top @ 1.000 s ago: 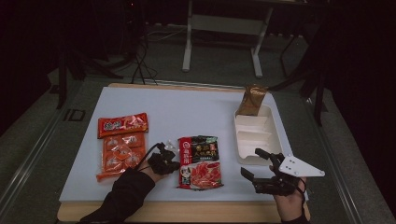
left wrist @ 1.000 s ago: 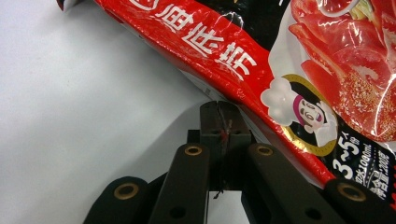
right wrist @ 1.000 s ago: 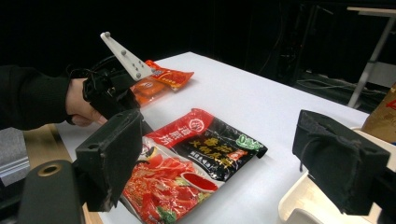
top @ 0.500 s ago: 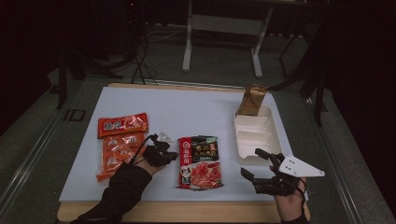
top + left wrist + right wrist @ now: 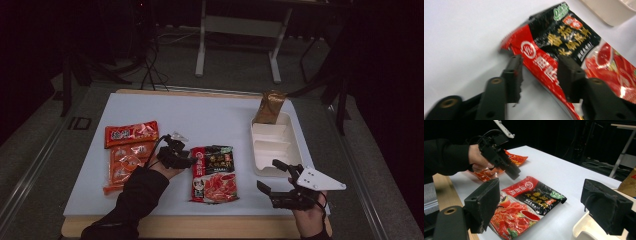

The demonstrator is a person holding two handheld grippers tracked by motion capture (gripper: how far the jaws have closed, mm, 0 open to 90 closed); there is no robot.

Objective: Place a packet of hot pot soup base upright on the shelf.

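Note:
A red and black food packet (image 5: 215, 172) lies flat on the white table top (image 5: 210, 115). My left gripper (image 5: 176, 152) hovers at its upper left corner. In the left gripper view the left gripper (image 5: 540, 58) has just been opening its jaws, and they stand apart above the packet (image 5: 574, 47) without pressing on it. My right gripper (image 5: 267, 175) rests near the front edge, right of the packet. Its jaws are wide open on nothing in the right gripper view (image 5: 546, 200), which looks across the packet (image 5: 529, 205) at the left gripper (image 5: 499, 152).
Two orange packets (image 5: 131, 134) (image 5: 122, 165) lie left of the left hand. A white two-part tray (image 5: 274, 145) stands at the right, with a brown bag (image 5: 270, 106) leaning at its far end. A wooden strip (image 5: 200, 227) edges the table front.
The left gripper has lifted and moved a little farther from the table's front, toward the packet's upper corner. Its jaws have parted. The right gripper and the packets have stayed put.

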